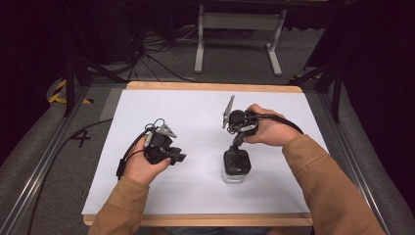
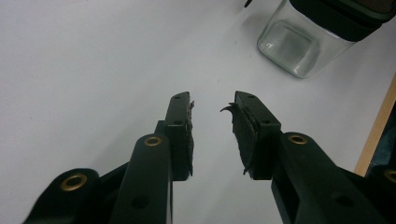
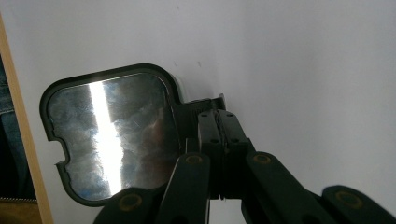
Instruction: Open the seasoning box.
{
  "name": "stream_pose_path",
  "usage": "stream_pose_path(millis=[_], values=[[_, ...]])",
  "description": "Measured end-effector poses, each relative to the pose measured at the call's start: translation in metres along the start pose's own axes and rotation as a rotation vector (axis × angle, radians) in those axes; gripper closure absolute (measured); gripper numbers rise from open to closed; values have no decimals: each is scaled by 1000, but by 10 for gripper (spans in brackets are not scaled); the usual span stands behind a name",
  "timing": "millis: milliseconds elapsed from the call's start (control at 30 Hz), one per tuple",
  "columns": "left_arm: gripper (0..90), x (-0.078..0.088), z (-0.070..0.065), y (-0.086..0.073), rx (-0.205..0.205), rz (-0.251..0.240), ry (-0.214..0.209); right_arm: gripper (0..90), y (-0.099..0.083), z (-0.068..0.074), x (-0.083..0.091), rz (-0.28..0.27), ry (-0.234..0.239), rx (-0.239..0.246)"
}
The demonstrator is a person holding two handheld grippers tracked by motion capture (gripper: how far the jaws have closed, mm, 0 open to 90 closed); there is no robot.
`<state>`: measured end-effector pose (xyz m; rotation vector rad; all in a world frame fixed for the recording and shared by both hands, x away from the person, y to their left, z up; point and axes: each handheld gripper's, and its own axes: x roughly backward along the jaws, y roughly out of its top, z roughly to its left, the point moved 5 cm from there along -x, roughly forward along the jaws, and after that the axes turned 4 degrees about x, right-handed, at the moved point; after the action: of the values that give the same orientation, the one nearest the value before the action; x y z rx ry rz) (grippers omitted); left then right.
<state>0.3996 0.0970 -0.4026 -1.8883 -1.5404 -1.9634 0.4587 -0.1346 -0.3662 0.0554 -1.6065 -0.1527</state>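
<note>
The jar (image 2: 299, 46) is clear, glossy glass, smooth-walled, with a matt black plastic lid (image 3: 109, 135) whose top panel is shiny and mirror-like, faintly scratched. The bench (image 1: 195, 112) carries a smooth, matt white sheet, with bare pale wood along its edges. The left tongs (image 2: 212, 109) are matt black plastic with brass-coloured rivets, their pads (image 2: 243, 130) rough and frayed. The sleeves (image 1: 318, 171) are tan cloth.
</note>
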Motion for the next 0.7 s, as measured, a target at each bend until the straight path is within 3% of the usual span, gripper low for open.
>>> stream_pose_path(millis=[267, 300, 367, 533, 700], values=[[700, -4, -15, 5, -35, -15, -45, 900, 0, -1, -1, 8, -2, -2], [708, -9, -26, 9, -56, -26, -80, 900, 0, -2, -1, 5, -4, 4], [724, -11, -31, 11, -68, -26, -91, 900, 0, -2, -1, 4, -5, 6], [790, -25, -55, 20, -134, -48, -165, 900, 0, -1, -1, 10, -1, -7], [830, -39, -75, 27, -152, -62, -214, 900, 0, -1, -2, 1, 3, -6]])
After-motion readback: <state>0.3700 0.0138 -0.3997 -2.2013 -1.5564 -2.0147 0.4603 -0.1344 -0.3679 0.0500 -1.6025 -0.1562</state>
